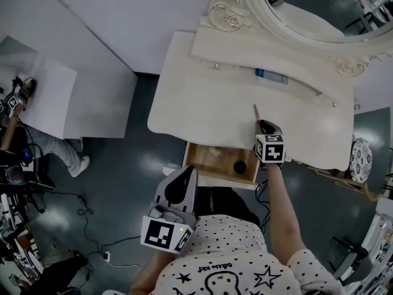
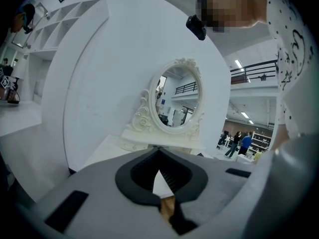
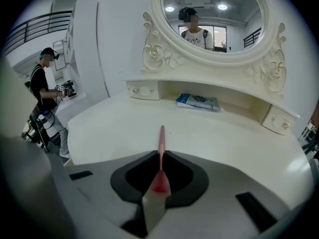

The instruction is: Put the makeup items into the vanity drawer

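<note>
Right gripper view: pencil (image 3: pixel 161 142) between fingers (image 3: pixel 197 181)

You stand in large open hall, lab-like studio, not real home. Ornate white vanity bench (image 1: pixel 202 103) with oval mirror (image 3: pixel 212 19) backs onto bare white partition panels (image 1: pixel 116 23): staged bedroom corner. Around you: dark glossy floor (image 1: pixel 135 171) with loose cables (image 1: pixel 83 211), second person (image 3: pixel 42 83) holding handheld rig like yours, railed mezzanine (image 2: pixel 256 69), ceiling strip lights (image 2: pixel 238 63), more people (image 2: pixel 244 143) far off under bright lighting.
</note>
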`<state>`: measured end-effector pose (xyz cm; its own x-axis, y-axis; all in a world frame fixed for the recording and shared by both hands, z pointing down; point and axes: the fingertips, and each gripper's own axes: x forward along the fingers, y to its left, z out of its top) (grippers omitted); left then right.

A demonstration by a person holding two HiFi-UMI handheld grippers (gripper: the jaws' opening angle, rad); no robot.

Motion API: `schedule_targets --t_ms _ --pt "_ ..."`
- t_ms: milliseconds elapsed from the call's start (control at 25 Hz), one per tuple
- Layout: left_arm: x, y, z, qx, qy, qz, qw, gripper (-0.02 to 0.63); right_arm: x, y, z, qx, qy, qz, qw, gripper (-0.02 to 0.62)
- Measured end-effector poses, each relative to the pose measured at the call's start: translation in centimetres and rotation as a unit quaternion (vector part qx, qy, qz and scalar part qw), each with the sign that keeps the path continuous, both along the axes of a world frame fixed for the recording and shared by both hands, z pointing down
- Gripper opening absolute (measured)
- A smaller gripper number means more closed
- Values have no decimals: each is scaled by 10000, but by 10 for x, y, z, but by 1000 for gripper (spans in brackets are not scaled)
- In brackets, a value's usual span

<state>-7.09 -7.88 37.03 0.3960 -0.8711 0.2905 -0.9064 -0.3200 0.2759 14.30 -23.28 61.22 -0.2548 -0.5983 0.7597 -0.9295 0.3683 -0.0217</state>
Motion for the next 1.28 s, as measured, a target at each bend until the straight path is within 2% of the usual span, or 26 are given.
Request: schedule_targets --t_ms 280,480,880,1080,1280 --pt "-4 0 -2 57 3 -7 10000 -5 -1 3 -20 224 -93 -39 9997 49" --pt "-5 1 -3 103 33 47 9999 -5 -11 19 -55 585 -403 -71 9974 49" --pt "-4 3 -11 261 61 261 9993 -5 -28 82 -140 1281 -1177 -155 9846 49" --pt "-2 5 -15 337 90 391 9986 -5 -30 116 -166 1541 -1261 -264 9796 49" --pt "0 7 -20 427 107 477 9979 -5 -25 145 -168 1563 -1297 -145 9790 49"
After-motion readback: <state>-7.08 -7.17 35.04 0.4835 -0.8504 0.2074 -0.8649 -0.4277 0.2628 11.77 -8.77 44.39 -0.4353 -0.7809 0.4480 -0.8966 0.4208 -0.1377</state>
